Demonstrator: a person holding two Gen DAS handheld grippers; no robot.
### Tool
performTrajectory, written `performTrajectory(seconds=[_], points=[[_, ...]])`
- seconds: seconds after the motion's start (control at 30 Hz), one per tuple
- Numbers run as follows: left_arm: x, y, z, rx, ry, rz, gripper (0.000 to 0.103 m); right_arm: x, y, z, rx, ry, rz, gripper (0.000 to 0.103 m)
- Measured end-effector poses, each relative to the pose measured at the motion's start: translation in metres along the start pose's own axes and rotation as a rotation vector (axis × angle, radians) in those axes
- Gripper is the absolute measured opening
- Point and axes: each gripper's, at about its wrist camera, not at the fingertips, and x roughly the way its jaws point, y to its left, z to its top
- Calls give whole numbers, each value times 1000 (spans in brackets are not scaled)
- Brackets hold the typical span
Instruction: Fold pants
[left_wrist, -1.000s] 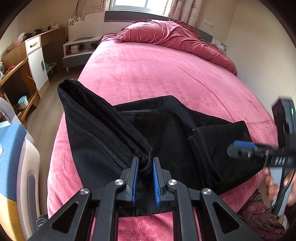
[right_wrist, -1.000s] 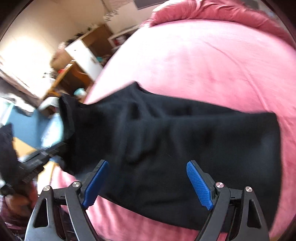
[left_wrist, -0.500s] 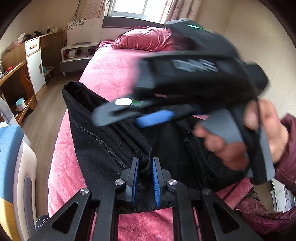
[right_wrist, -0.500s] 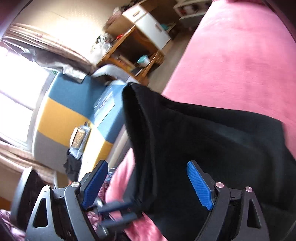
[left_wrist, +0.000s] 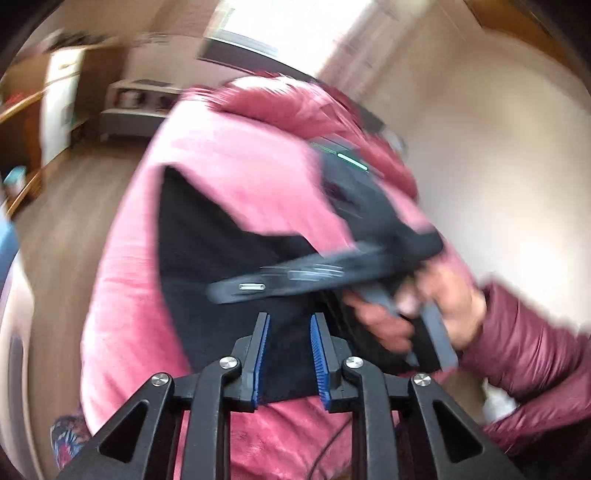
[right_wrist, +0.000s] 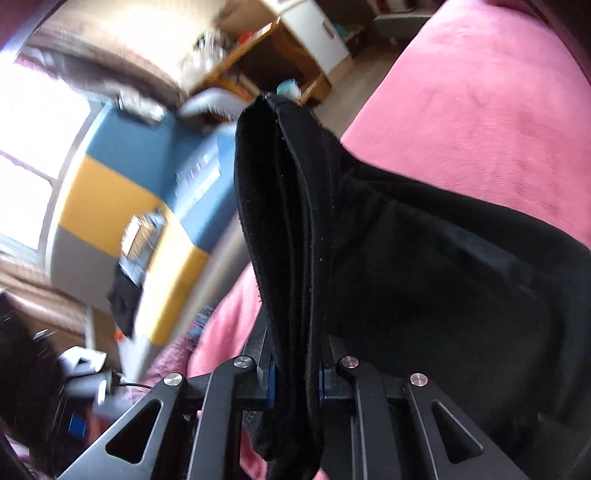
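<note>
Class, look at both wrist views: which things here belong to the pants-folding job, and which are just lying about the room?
Part of the job:
black pants
left hand-held gripper, slightly open around the pants
right hand-held gripper, clamped on the pants' bunched edge
pink bed, the folding surface

Just lying about:
rumpled duvet
blue and yellow chair
wooden desk

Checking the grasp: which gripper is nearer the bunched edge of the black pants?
Right. The right gripper has its jaws closed on the bunched edge of the black fabric pants; the left gripper sits at their near edge over the pink bed, grip unclear.
</note>
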Motion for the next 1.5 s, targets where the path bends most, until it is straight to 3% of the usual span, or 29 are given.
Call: performTrajectory(seconds=[0.07, 0.13, 0.27, 0.4, 0.73, 1.03, 1.3, 1.5], points=[[-15, 30, 6, -138, -39, -5, 25, -17, 1, -3, 27, -39, 47, 15], [-23, 56, 9, -232, -68, 47, 26, -35, 3, -9, 43, -76, 100, 15], [-19, 80, 7, -319, -63, 71, 28, -72, 10, -27, 70, -155, 127, 15], [8, 77, 11, -342, -25, 54, 31, -108, 17, -47, 101, -242, 142, 15], [80, 10, 33, -198, 83, -58, 31, -207, 9, -104, 169, -478, 143, 15], [124, -49, 32, -72, 200, -125, 31, -251, -45, -173, 347, -597, 6, 15], [162, -84, 5, 43, 357, -139, 31, -256, -122, -238, 564, -565, -171, 15], [174, -108, -10, 186, 410, -86, 32, -232, -175, -258, 678, -495, -223, 15]])
